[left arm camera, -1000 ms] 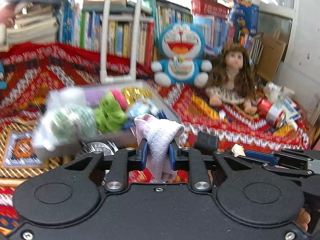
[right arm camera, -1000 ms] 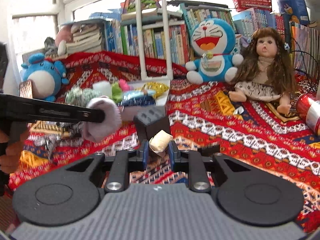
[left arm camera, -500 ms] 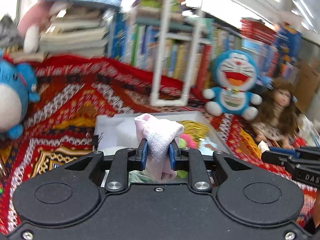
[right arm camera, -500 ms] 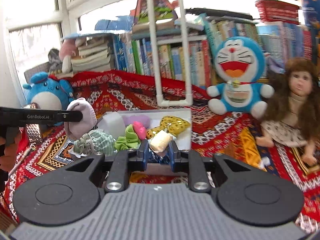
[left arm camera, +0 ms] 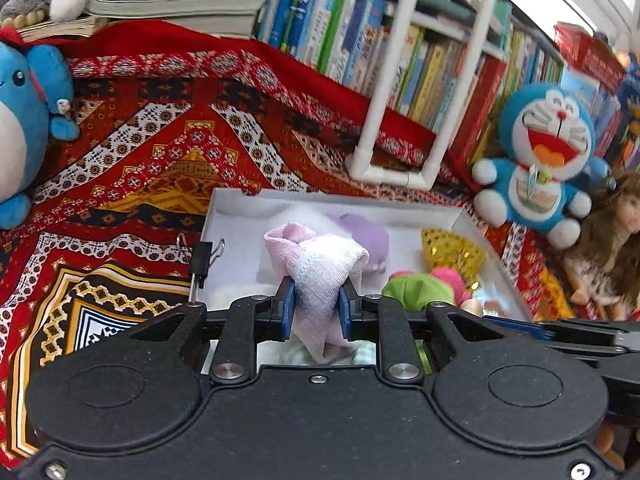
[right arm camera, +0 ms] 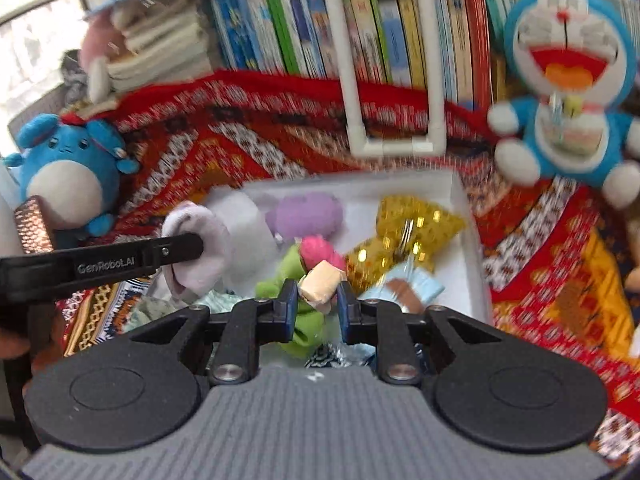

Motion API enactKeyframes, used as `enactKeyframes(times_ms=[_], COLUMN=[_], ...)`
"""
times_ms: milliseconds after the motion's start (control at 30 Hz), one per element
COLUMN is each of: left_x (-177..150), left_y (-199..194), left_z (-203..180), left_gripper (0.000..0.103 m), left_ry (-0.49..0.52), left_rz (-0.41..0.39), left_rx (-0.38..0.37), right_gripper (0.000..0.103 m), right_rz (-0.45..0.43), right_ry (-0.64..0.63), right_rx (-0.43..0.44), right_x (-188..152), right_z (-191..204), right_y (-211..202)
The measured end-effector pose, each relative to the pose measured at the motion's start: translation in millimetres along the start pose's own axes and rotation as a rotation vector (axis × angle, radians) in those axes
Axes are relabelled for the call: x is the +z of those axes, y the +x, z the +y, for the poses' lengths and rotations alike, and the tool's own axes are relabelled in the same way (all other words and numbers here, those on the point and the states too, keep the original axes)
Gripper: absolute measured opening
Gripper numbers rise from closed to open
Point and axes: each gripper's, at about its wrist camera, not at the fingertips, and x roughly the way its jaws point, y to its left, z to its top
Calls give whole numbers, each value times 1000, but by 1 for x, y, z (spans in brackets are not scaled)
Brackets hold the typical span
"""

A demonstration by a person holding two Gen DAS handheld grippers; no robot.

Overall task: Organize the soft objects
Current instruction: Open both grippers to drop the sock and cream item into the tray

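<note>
My left gripper [left arm camera: 316, 308] is clamped on a pale pink cloth [left arm camera: 320, 272], held over the white box [left arm camera: 336, 202]. My right gripper [right arm camera: 318, 306] pinches a small cream bundle [right arm camera: 320, 285] above the same box. Inside lie a purple plush [right arm camera: 306, 214], a gold pouch [right arm camera: 412, 228] and a green piece [left arm camera: 416, 294]. A Doraemon plush [left arm camera: 540, 160] sits beyond.

On the black arm of your left gripper [right arm camera: 200, 246], seen in the right wrist view, you can read "GenRoboLAI" in pale letters, though the last characters are soft. The spines of the books [right arm camera: 360, 20] carry print, but it is too blurred to read in either view.
</note>
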Motion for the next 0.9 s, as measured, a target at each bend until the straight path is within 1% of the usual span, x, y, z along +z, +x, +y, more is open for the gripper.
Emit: enactKeyframes(times_ms=[100, 267, 467, 533, 600, 633, 667, 700, 767, 900], left_x=[-4, -2, 0, 0, 1, 1, 1, 1, 1, 0], left_y=[8, 15, 25, 26, 22, 19, 14, 10, -2, -32], left_z=[-3, -6, -9, -10, -12, -12, -12, -12, -10, -6], left_gripper=[21, 22, 26, 27, 32, 37, 40, 42, 47, 52], left_ry=[27, 36, 45, 47, 46, 54, 59, 60, 63, 75], left_rz=[11, 13, 10, 7, 0, -5, -12, -18, -33, -64], left_rx=[13, 17, 32, 41, 43, 37, 35, 34, 21, -15], right_gripper=[23, 21, 22, 26, 28, 28, 36, 48, 57, 64], right_rz=[29, 40, 53, 50, 45, 41, 37, 28, 5, 0], right_ry=[-1, 26, 74, 92, 117, 123, 115, 98, 60, 4], right_rx=[-25, -33, -36, -39, -39, -33, -24, -20, -16, -7], right_x=[-6, -2, 8, 8, 8, 8, 8, 8, 10, 11], right_z=[-1, -4, -12, -15, -17, -17, -16, -14, -10, -8], right_y=[17, 29, 45, 49, 45, 41, 35, 28, 11, -19])
